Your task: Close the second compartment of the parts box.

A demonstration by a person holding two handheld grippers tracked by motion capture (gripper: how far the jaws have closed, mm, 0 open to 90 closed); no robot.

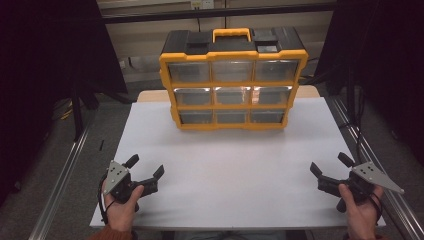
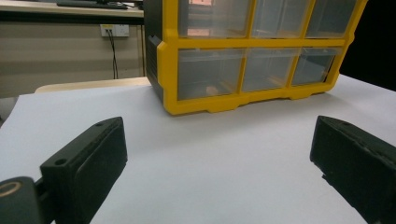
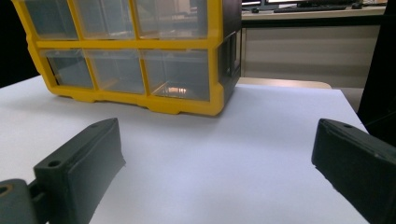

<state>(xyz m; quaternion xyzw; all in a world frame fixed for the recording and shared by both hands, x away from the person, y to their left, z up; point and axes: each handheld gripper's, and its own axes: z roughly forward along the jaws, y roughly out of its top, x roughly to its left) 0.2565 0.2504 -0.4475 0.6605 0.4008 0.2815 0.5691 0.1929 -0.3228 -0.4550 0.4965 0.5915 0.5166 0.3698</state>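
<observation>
A yellow and black drawer organizer (image 1: 232, 80) stands upright at the far middle of the white table (image 1: 230, 170), with three rows of clear drawers, all pushed in. It also rises ahead in the left gripper view (image 2: 252, 56) and in the right gripper view (image 3: 135, 51). My left gripper (image 1: 145, 167) rests near the front left corner, held by a hand, jaws wide apart with nothing between them. My right gripper (image 1: 330, 164) sits near the front right edge, likewise open and empty. Both point toward the organizer from well short of it.
Metal rails run along both sides of the table (image 1: 65, 170). Dark curtains hang left and right. A beige wall with a socket (image 2: 114, 30) lies behind the table, and a desk edge (image 3: 308, 11) shows at the back.
</observation>
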